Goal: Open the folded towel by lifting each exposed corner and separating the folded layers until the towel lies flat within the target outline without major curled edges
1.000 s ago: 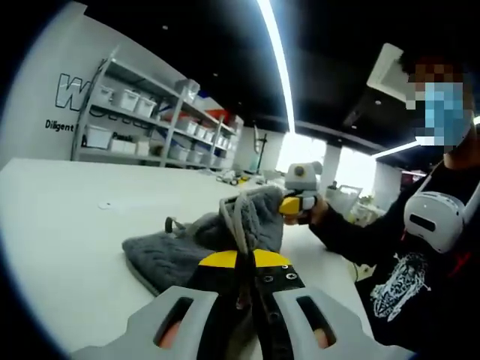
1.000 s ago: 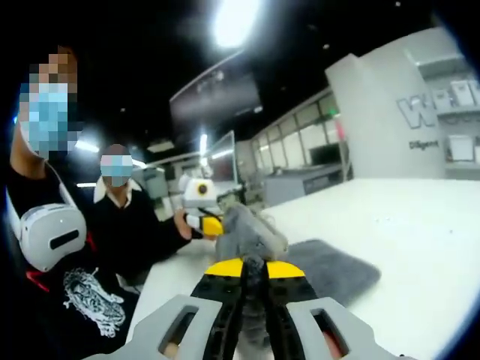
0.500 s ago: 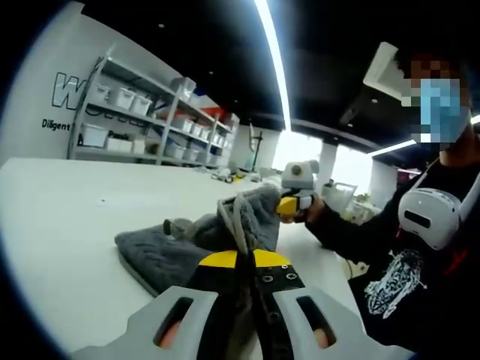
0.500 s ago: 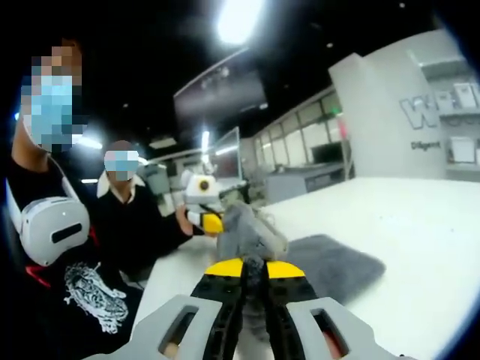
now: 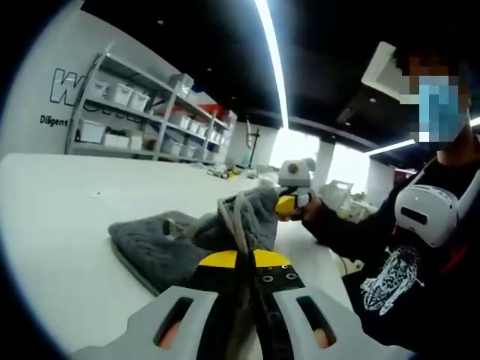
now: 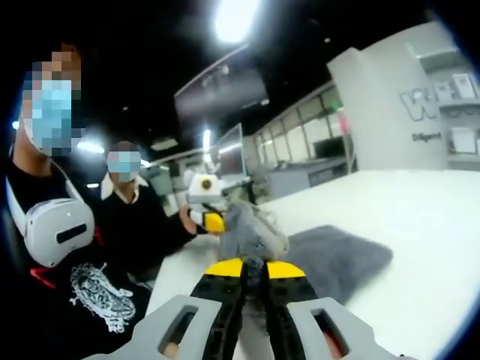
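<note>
Grey plush towel, bunched upward at its near edge, on white tabletop; left hand-held gripper and right hand-held gripper each clamp a raised towel fold at 12 o'clock.

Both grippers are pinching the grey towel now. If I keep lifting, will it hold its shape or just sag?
Likely sag: the towel bunches into soft folds between the left gripper and right gripper, while the rest lies limp on the table. Its thick pile probably grips the jaws well, so slipping seems unlikely. It looks plush, so perhaps a bit heavy for cloth.
</note>
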Tool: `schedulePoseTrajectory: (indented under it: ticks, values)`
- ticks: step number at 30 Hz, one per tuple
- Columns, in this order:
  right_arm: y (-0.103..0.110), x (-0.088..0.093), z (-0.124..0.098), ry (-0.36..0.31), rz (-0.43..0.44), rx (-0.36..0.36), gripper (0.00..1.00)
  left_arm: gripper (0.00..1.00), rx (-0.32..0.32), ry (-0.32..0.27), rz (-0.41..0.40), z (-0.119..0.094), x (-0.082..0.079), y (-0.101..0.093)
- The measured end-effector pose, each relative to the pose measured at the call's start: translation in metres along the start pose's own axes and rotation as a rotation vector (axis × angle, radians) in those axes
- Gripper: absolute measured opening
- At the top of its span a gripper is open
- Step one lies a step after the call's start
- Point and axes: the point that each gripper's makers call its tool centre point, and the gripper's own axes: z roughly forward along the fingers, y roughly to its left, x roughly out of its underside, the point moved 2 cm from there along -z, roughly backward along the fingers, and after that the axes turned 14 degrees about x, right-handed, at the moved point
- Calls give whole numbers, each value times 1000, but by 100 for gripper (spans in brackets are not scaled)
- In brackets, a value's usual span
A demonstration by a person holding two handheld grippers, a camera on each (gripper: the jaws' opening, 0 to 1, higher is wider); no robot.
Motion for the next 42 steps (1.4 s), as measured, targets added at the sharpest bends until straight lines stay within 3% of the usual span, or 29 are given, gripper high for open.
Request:
schedulePoseTrajectory:
  ticks: [42]
  values:
    - [48,37,-12,29,7,-19,4,2,-2,73,-17,-6,31,-32]
